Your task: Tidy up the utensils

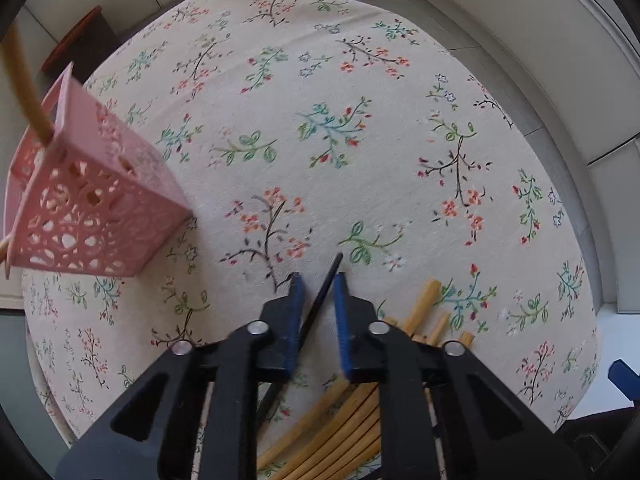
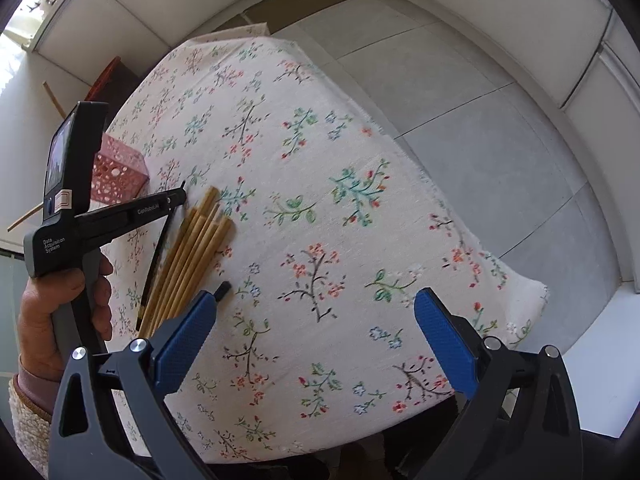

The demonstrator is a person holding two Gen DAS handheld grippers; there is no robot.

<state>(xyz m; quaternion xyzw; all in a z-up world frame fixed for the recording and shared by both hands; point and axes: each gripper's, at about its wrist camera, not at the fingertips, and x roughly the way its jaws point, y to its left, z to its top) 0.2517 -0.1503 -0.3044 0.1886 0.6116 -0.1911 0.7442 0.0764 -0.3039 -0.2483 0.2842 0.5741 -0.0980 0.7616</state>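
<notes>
A pink perforated basket [image 1: 92, 208] stands at the table's left, with wooden sticks [image 1: 24, 80] poking out; it also shows in the right wrist view [image 2: 118, 172]. My left gripper [image 1: 318, 280] is nearly closed around a thin black chopstick [image 1: 320, 300], whose tip points past the pads; whether the pads press it I cannot tell. A pile of bamboo chopsticks [image 1: 344, 420] lies under and right of it, seen also in the right wrist view [image 2: 188, 260]. My right gripper [image 2: 316, 332] is open and empty above the floral tablecloth [image 2: 320, 200].
The left hand-held gripper body [image 2: 72, 208] and the hand fill the left of the right wrist view. The table's right edge [image 2: 480, 240] drops to a grey tiled floor [image 2: 480, 140]. White wall panels stand behind.
</notes>
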